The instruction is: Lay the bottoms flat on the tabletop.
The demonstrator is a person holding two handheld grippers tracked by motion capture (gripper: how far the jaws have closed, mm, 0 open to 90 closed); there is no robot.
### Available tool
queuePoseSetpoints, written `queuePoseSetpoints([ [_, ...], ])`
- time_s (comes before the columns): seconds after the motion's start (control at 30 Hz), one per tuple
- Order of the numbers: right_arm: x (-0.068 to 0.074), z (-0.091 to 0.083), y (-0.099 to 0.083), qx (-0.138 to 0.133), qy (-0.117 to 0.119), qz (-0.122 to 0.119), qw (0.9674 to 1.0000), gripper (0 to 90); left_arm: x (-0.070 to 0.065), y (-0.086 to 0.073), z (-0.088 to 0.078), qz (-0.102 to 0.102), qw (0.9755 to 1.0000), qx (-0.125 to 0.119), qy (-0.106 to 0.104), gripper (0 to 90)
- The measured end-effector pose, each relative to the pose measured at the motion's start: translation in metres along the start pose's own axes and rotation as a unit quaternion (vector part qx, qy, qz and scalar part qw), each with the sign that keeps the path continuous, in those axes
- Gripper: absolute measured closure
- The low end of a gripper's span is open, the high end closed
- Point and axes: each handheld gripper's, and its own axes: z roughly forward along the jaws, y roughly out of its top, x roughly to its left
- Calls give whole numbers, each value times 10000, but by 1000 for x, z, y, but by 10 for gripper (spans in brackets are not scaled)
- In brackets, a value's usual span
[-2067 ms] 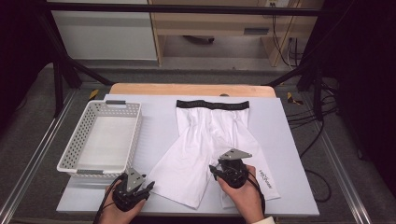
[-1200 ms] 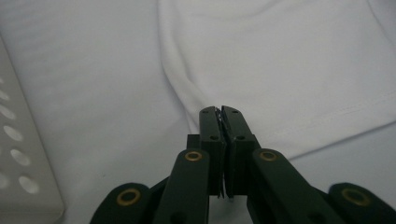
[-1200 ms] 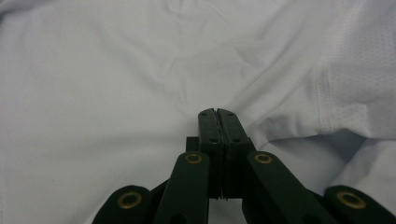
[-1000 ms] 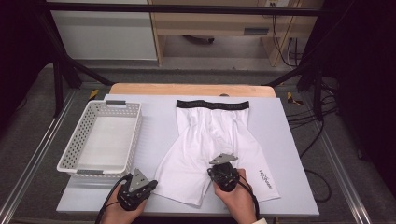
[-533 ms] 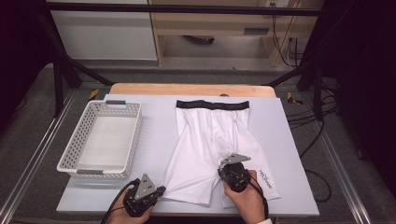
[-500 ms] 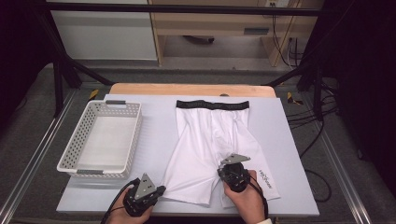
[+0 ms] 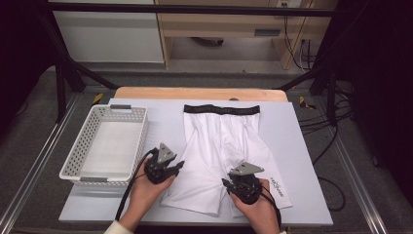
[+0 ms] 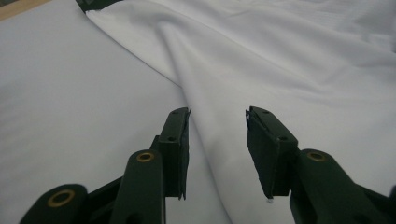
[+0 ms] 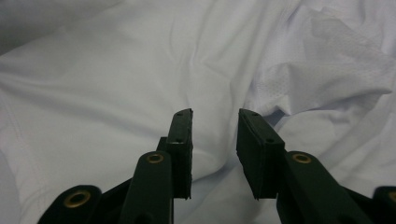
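Both grippers, left gripper (image 7: 176, 166) and right gripper (image 7: 228, 184), part-open over white shorts (image 7: 219, 146).

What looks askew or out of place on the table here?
The white shorts with the black waistband lie flat but rumpled at the near leg hems, by the right gripper. The white plastic basket sits straight. Nothing looks spilled or damaged.

looks like a lab or recording setup, not a home, pale table (image 7: 311, 161) boxed in by a black metal frame (image 7: 63, 73), aluminium rails (image 7: 29, 175) along both side edges, loose cables (image 7: 331, 122) past the right edge, plain concrete floor (image 7: 234, 73) behind
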Motion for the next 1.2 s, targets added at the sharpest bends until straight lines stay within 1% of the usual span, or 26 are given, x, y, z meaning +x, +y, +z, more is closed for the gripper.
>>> queuePoseSetpoints([
  [0.03,1,-4,-2,-41,-18,-17,10000,656,5,6,9,-61,10000,19,17,591],
  [0.1,3,-9,-6,-96,-19,-79,9999,648,13,16,25,-95,9998,86,124,593],
  [0.13,3,-12,-8,-103,-14,-106,9999,646,17,20,31,-139,9998,102,136,594],
  [0.23,2,-15,-13,-74,-35,-120,9999,639,27,31,48,-345,9993,127,108,596],
  [0.27,1,-15,-14,-76,-45,-139,9999,636,29,34,52,-333,9993,123,145,596],
  [0.3,0,-16,-15,-68,-60,-107,9999,634,31,36,56,-319,9991,158,208,598],
  [0.33,-2,-17,-15,-83,-64,-88,9999,633,34,37,60,-358,9989,196,242,598],
  [0.43,-6,-18,-16,-86,-97,17,9999,631,41,38,70,-554,9979,279,191,607],
  [0.47,-8,-18,-16,-74,-115,23,9999,631,42,37,72,-580,9977,288,186,607],
  [0.53,-9,-18,-17,-45,-148,82,9998,630,44,38,77,-600,9972,413,142,601],
  [0.6,-10,-18,-17,-54,-155,92,9998,628,45,37,80,-574,9970,500,124,591],
  [0.67,-10,-18,-17,-45,-155,96,9998,626,44,36,81,-632,9968,489,35,591],
  [0.7,-10,-18,-17,-39,-146,94,9998,624,43,36,82,-623,9968,494,-14,593],
  [0.83,-10,-17,-18,2,-136,104,9999,617,40,37,85,-514,9976,459,5,607],
  [0.87,-10,-17,-18,2,-132,118,9998,616,39,37,85,-454,9980,448,-2,624],
  [0.9,-10,-17,-18,9,-135,122,9998,616,39,37,84,-465,9979,444,-52,658],
  [0.93,-11,-17,-18,14,-134,122,9998,616,38,37,84,-469,9978,452,-75,699],
  [1.0,-11,-17,-18,26,-130,126,9998,614,36,37,83,-469,9976,502,-109,812],
  [1.03,-11,-17,-18,21,-138,111,9998,614,35,37,83,-426,9978,490,-97,852],
  [1.1,-11,-16,-18,43,-134,136,9998,613,33,37,83,-389,9980,494,-79,890],
  [1.17,-11,-16,-18,59,-127,137,9998,614,33,37,82,-388,9980,500,-80,899],
  [1.2,-11,-16,-18,60,-125,135,9998,614,34,37,82,-419,9978,506,-91,900],
])
